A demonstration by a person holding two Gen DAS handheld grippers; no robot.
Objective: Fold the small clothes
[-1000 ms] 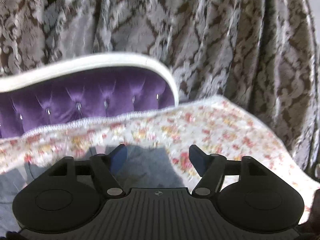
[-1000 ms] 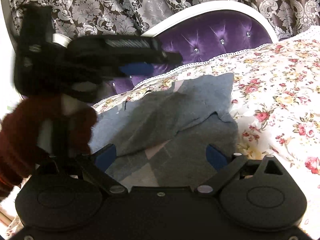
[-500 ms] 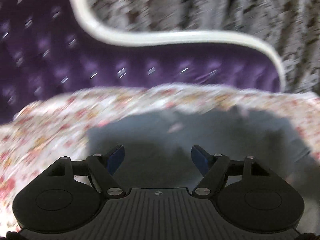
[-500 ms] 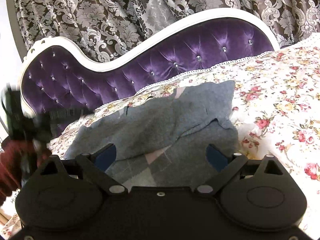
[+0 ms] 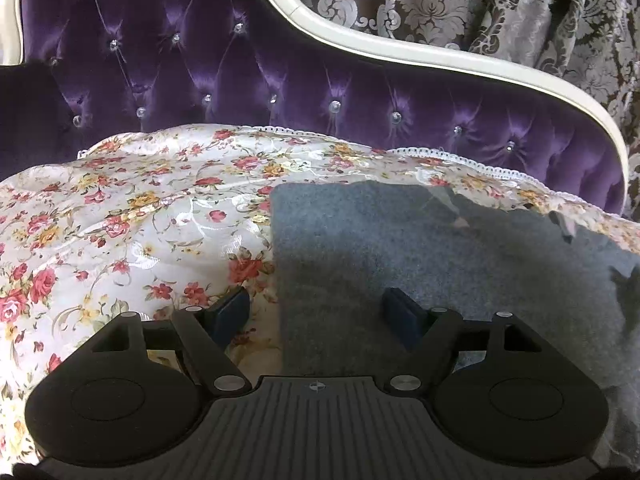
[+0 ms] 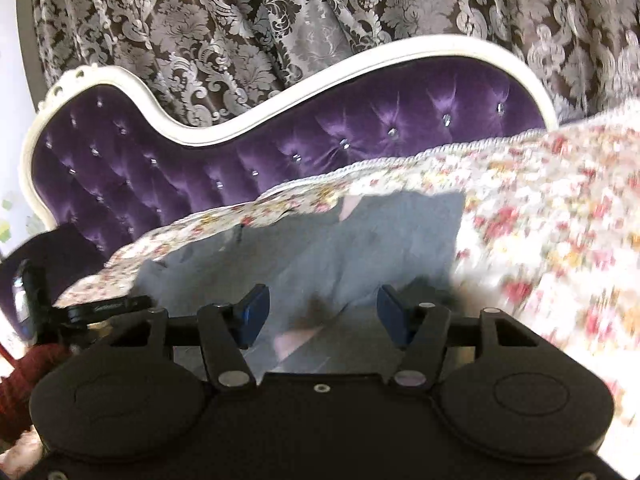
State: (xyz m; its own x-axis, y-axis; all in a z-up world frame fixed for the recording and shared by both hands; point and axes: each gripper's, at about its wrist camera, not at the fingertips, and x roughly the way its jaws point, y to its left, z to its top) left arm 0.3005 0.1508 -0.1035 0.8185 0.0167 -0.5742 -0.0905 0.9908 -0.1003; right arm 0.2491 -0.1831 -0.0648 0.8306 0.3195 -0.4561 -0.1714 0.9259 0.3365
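A small grey knit garment [image 5: 420, 252] lies partly folded on the floral bedspread [image 5: 132, 220]. My left gripper [image 5: 316, 314] is open and empty, low over the garment's left edge, one pad over the bedspread and one over the cloth. In the right wrist view the same grey garment [image 6: 360, 236] lies ahead with a pink-grey patterned part near the fingers. My right gripper [image 6: 318, 316] is open and empty just above its near part. The left gripper [image 6: 92, 308] shows at the far left of that view.
A purple tufted headboard with a white frame [image 5: 280, 76] rises behind the bed; it also shows in the right wrist view [image 6: 360, 136]. Patterned brown-silver curtains [image 6: 280, 20] hang behind it. The floral bedspread [image 6: 552, 220] extends to the right.
My left gripper swung from the bed's right side to the garment's left edge and came low. My right gripper moved closer and lower over the garment, its jaws somewhat narrower.
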